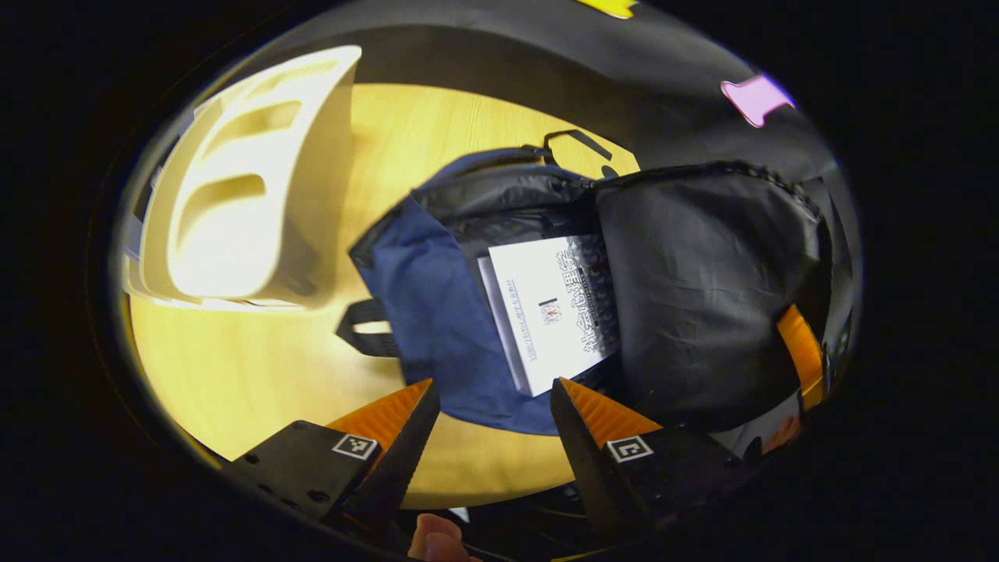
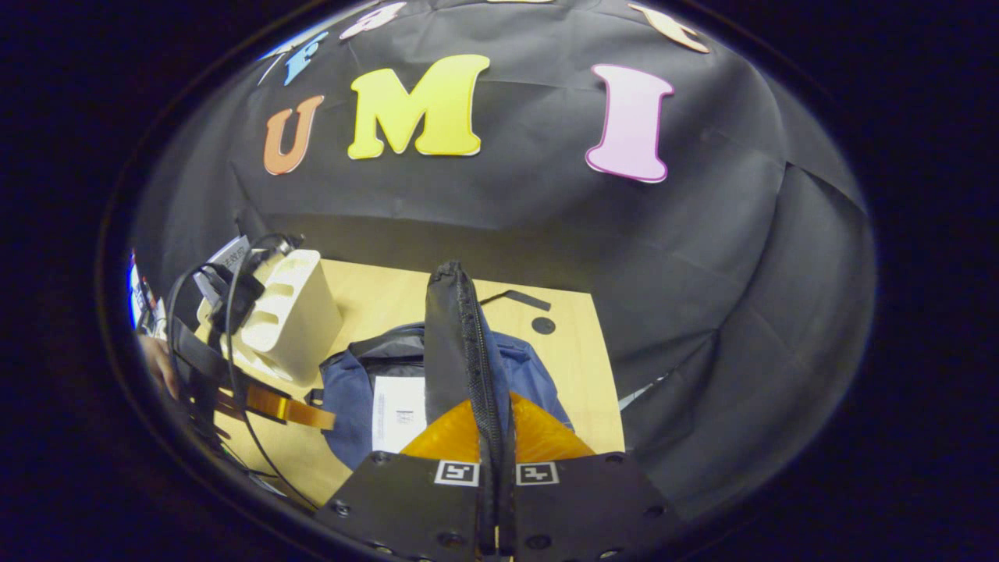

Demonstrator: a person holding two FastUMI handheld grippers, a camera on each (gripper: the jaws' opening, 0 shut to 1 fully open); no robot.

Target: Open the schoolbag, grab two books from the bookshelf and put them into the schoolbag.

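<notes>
The right gripper (image 2: 495, 437) has its fingers clamped on the flap (image 2: 456, 343) of the schoolbag (image 1: 437, 312), holding it raised. The left gripper (image 1: 493, 406) hangs empty above the tabletop (image 1: 257, 367), fingers wide apart. A white book (image 1: 550, 308) lies inside the blue schoolbag, beside the cream bookshelf (image 1: 250, 179).

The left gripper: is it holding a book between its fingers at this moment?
No. In the left gripper view the left gripper is open and holds nothing, while the white book lies inside the open schoolbag.
</notes>
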